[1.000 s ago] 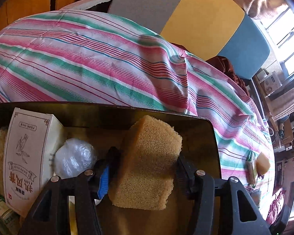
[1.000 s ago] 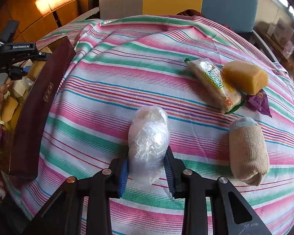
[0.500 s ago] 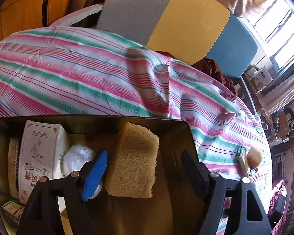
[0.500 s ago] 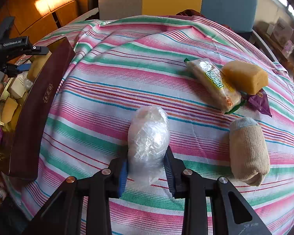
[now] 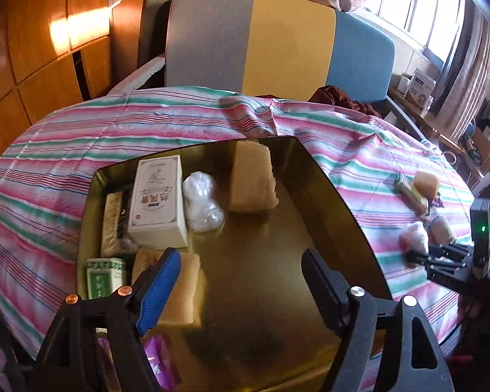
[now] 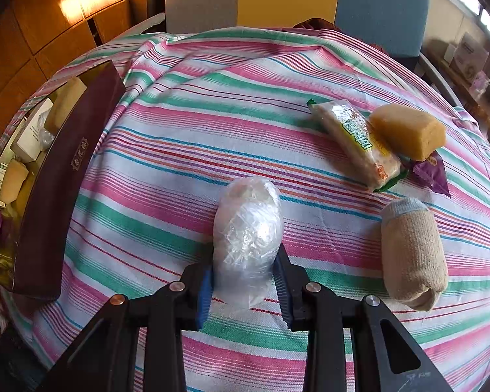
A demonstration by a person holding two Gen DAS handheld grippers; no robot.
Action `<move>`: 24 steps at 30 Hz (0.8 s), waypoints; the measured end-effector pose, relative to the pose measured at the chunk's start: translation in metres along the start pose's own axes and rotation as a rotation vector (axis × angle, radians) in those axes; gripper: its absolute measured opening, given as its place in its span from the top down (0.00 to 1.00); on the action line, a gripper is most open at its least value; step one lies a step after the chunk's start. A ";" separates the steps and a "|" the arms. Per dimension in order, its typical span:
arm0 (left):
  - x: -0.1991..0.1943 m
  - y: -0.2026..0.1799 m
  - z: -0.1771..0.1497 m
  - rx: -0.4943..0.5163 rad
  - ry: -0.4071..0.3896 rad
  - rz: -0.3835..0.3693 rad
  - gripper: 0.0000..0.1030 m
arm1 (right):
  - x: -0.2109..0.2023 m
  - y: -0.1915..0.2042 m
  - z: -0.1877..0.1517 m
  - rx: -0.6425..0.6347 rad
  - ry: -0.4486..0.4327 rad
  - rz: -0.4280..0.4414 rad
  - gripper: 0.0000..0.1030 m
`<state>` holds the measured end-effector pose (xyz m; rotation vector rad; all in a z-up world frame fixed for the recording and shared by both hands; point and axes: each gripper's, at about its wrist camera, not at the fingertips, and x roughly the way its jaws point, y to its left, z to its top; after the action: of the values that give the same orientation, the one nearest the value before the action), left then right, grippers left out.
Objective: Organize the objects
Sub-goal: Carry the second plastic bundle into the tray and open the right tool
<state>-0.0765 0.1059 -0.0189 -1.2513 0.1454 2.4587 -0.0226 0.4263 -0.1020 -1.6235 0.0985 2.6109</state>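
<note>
At the left edge of the striped tablecloth sits the dark box with its gold-coloured inside, and in it I see a white carton, a wrapped plastic ball just beside it, and a brown sponge standing free toward the far wall. The left gripper hangs above the box floor with its jaws spread wide and nothing between them; they have just been opening. Further right, out on the cloth, the right gripper is pinching a clear plastic-wrapped bundle that lies on the stripes, its blue pads pressed into both sides. Right of that lies a rolled beige sock, and beyond it a snack packet touching a yellow sponge block, with a purple wrapper tucked under them.
</note>
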 end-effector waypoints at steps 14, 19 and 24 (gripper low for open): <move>-0.035 0.026 -0.036 -0.005 -0.055 0.043 0.25 | -0.003 0.002 -0.003 0.043 -0.011 -0.033 0.67; -0.039 0.036 -0.041 -0.027 -0.064 0.030 0.25 | -0.016 0.021 0.005 0.048 -0.037 -0.008 0.67; -0.041 0.044 -0.045 -0.052 -0.067 0.010 0.25 | -0.046 0.064 0.026 -0.029 -0.110 0.037 0.67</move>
<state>-0.0374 0.0426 -0.0166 -1.1897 0.0711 2.5247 -0.0316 0.3635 -0.0476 -1.4969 0.0859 2.7356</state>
